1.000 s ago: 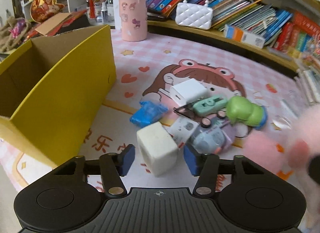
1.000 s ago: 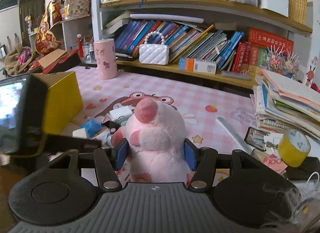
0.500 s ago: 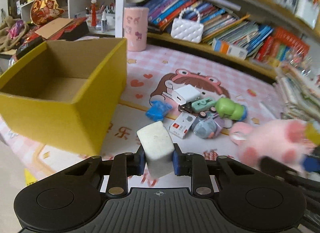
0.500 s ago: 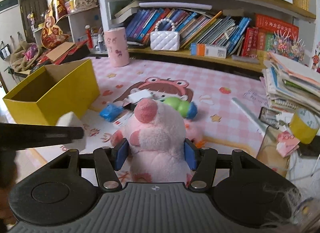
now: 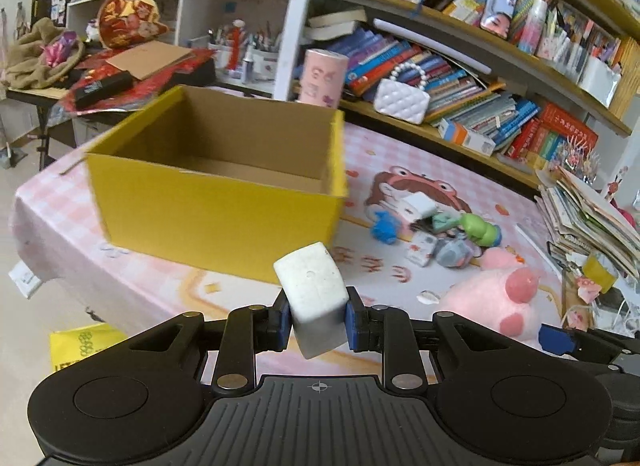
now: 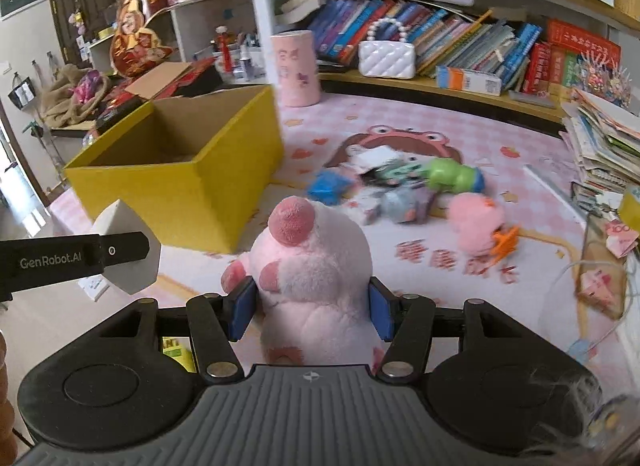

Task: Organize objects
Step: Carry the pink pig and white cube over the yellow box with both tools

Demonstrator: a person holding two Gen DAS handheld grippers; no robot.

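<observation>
Tools on both sides are loaded and raised off the worktop (image 5: 440, 169), facing the open yellow box (image 5: 216, 201). The left tool (image 5: 316, 316) is closed tight on a white block (image 5: 314, 290), pinching its lower half so the top sticks up tilted between the blue pads; it hangs in the air just short of the box's near wall. The right tool (image 6: 310, 310) is squeezed around a pink plush pig (image 6: 308, 266), gripped at the body with the snout pointing up and forward, soft enough that the pads sink in. From the right-hand view the block (image 6: 128, 254) shows to the left, nearer the box (image 6: 180, 173) than the pig. The box looks empty inside, so I'd judge it is the collecting bin and both items are headed there. More clutter waits on the pink mat: a blue toy (image 6: 330, 185), a green toy (image 6: 454, 177), and another pink plush (image 6: 476, 221).
</observation>
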